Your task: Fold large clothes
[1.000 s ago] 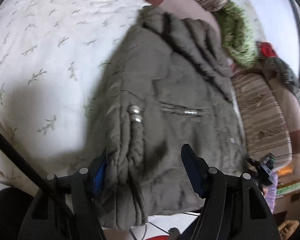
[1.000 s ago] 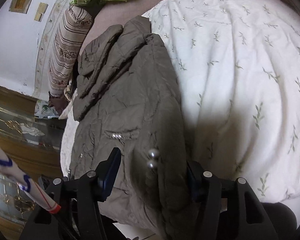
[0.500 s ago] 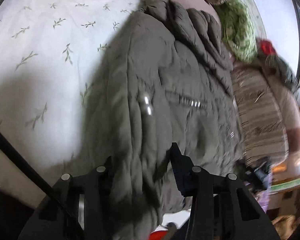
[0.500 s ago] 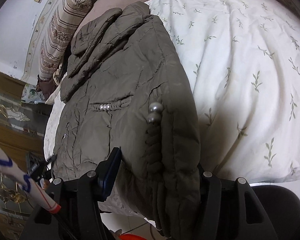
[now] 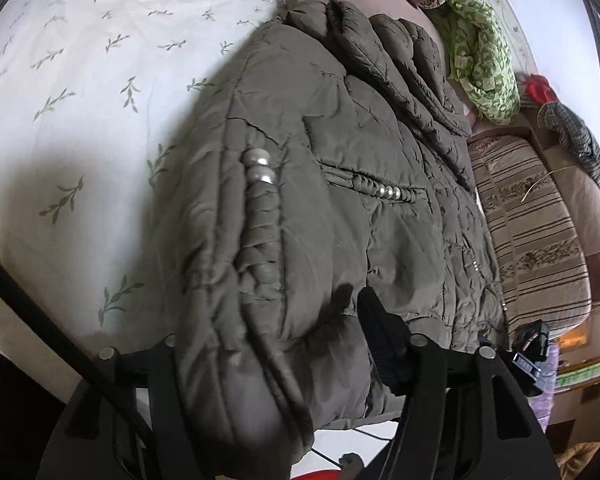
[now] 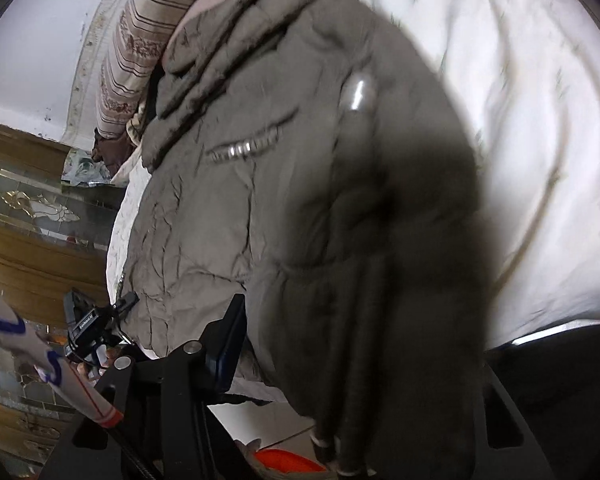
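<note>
You are clamping the olive padded jacket [image 5: 340, 184] at its near hem with your left gripper [image 5: 276, 364] and right gripper [image 6: 340, 344]; its far end is lying along the bed's edge on the leaf-print sheet [image 5: 80, 80].

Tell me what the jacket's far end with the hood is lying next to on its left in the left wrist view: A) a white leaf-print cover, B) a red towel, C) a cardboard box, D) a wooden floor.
A: in the left wrist view the jacket lies with the white cover, printed with small green sprigs, directly along its left side.
</note>
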The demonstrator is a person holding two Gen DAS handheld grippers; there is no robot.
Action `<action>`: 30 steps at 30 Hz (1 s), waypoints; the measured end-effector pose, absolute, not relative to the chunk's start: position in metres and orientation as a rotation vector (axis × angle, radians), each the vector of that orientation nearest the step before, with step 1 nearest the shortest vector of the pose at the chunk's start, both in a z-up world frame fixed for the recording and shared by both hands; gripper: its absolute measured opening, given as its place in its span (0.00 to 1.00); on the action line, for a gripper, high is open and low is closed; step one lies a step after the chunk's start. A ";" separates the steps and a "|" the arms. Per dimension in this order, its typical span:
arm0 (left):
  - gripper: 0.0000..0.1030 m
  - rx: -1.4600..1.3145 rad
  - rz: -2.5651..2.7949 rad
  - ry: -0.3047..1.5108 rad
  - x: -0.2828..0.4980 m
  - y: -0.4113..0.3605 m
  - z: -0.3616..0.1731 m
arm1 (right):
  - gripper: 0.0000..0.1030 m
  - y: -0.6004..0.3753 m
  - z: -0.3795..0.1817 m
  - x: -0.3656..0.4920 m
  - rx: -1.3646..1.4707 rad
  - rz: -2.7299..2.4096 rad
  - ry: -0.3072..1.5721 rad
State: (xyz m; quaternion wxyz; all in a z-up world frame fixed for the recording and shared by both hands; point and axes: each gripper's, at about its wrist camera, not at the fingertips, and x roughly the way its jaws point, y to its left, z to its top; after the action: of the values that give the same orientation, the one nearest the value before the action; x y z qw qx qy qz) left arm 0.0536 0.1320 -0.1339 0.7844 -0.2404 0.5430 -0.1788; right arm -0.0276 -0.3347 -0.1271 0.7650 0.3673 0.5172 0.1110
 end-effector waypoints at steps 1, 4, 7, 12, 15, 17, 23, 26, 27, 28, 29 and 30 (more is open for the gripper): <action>0.61 -0.505 -0.369 1.170 0.053 0.129 -0.133 | 0.54 -0.332 -0.127 -0.027 0.794 0.237 1.118; 0.61 -0.479 -0.325 1.169 0.051 0.123 -0.130 | 0.54 -0.327 -0.122 -0.026 0.782 0.216 1.100; 0.39 -0.411 -0.271 1.183 0.049 0.117 -0.126 | 0.50 -0.332 -0.120 -0.028 0.816 0.193 1.079; 0.18 -0.371 -0.248 1.186 0.048 0.114 -0.103 | 0.29 -0.340 -0.117 -0.028 0.847 0.149 1.080; 0.15 -0.355 -0.244 1.133 0.043 0.113 -0.078 | 0.23 -0.337 -0.101 -0.029 0.808 0.148 1.047; 0.15 -0.365 -0.259 1.088 0.037 0.116 -0.057 | 0.22 -0.337 -0.084 -0.031 0.798 0.159 1.010; 0.15 -0.412 -0.301 1.060 0.014 0.124 -0.035 | 0.21 -0.350 -0.037 -0.049 0.771 0.190 0.903; 0.15 -0.429 -0.302 1.084 0.002 0.132 -0.039 | 0.20 -0.351 -0.030 -0.063 0.752 0.204 0.910; 0.15 -0.438 -0.301 1.093 0.000 0.136 -0.042 | 0.20 -0.350 -0.030 -0.068 0.742 0.207 0.920; 0.15 -0.447 -0.297 1.106 -0.006 0.141 -0.046 | 0.20 -0.348 -0.031 -0.075 0.731 0.210 0.932; 0.15 -0.446 -0.292 1.113 -0.009 0.143 -0.049 | 0.20 -0.347 -0.032 -0.079 0.725 0.210 0.940; 0.15 -0.442 -0.285 1.117 -0.011 0.143 -0.052 | 0.20 -0.345 -0.034 -0.084 0.716 0.211 0.951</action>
State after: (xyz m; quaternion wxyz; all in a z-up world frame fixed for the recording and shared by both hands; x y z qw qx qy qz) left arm -0.0111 0.1432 -0.0516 0.8155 -0.2074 0.5235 -0.1337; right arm -0.0844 -0.3453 -0.0335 0.8228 0.3366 0.4470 0.0992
